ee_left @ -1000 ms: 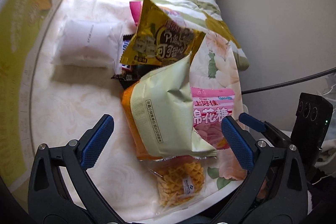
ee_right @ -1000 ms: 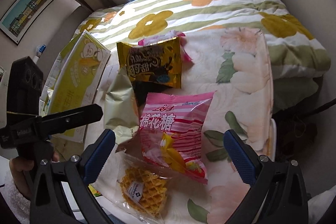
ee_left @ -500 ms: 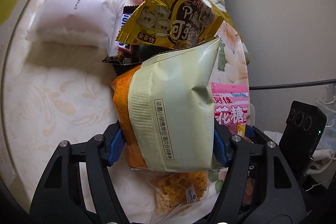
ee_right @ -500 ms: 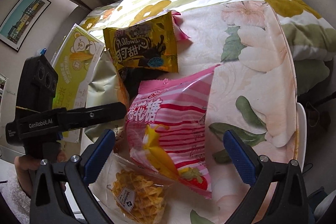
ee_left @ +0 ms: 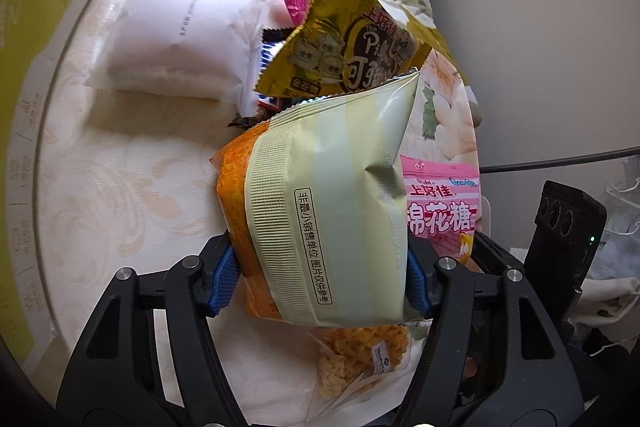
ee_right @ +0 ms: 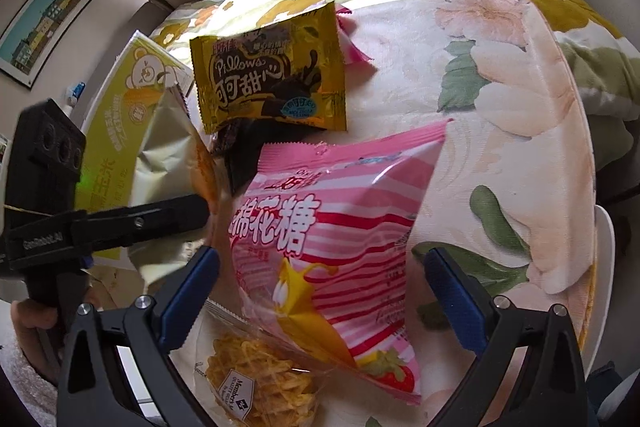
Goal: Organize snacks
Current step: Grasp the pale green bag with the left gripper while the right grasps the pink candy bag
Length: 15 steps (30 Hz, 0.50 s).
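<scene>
The pink marshmallow bag (ee_right: 332, 247) lies lengthwise between the closing right claw (ee_right: 320, 291), untouched; the left claw (ee_left: 320, 281) is clamped on the pale-green snack bag (ee_left: 332, 203).

Glossy foil gold packet (ee_left: 348, 43); matt plastic green bag (ee_left: 336, 203); soft cloth bedcover (ee_right: 460, 67).

Gold packet (ee_right: 269, 77): "Pillows" in script above "可可甜心"; the left wrist view adds "上好佳" near its top. Pink striped bag (ee_right: 340, 247): large "棉花糖"; the left wrist view gives "上好佳" above that. Pale green bag (ee_left: 332, 195): boxed line along the back seam, "非最小销售单位 图片仅供参考". Clear waffle packet (ee_right: 260, 387): white label, "Member's M…", rest unreadable. Black arm of the left tongs (ee_right: 108, 227): "GenRobot.AI". Yellow‑green box (ee_right: 128, 107): characters too blurred.
</scene>
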### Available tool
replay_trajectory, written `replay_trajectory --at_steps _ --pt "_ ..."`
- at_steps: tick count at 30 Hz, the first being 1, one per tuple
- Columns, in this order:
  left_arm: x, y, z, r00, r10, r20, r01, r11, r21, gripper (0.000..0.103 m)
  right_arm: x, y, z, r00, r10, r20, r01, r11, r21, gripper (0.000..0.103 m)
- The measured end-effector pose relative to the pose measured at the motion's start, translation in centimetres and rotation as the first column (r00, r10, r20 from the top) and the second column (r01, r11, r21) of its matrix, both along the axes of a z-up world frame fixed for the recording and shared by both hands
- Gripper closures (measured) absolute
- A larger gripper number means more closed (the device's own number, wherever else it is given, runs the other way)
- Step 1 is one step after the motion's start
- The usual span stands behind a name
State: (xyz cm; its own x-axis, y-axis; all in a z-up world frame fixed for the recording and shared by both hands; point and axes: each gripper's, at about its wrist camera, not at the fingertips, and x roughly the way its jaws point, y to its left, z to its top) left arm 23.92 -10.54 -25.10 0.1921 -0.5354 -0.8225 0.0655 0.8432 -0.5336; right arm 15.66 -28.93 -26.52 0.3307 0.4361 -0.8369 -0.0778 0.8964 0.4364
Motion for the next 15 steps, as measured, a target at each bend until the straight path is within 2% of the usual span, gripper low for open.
replay_trajectory --at_steps 4,7,11,15 --pt "-0.3 1.2 0.7 1.0 0.009 0.015 -0.009 1.0 0.007 0.039 0.0 1.1 0.2 0.999 0.038 0.019 -0.036 0.997 -0.072 0.018" --pt "-0.5 1.8 1.0 0.999 0.02 0.029 -0.02 1.0 0.011 0.039 0.0 1.5 0.2 0.999 0.042 0.029 -0.039 0.995 -0.093 0.025" --pt "-0.9 1.9 1.2 0.999 0.029 0.044 -0.03 0.999 0.021 0.039 -0.1 1.7 0.4 0.998 0.038 0.045 -0.034 0.996 -0.086 0.037" --pt "-1.4 2.2 1.7 0.997 0.036 0.063 -0.037 0.999 0.018 0.039 -0.3 1.7 0.7 0.999 0.025 0.049 -0.022 0.998 -0.06 0.04"
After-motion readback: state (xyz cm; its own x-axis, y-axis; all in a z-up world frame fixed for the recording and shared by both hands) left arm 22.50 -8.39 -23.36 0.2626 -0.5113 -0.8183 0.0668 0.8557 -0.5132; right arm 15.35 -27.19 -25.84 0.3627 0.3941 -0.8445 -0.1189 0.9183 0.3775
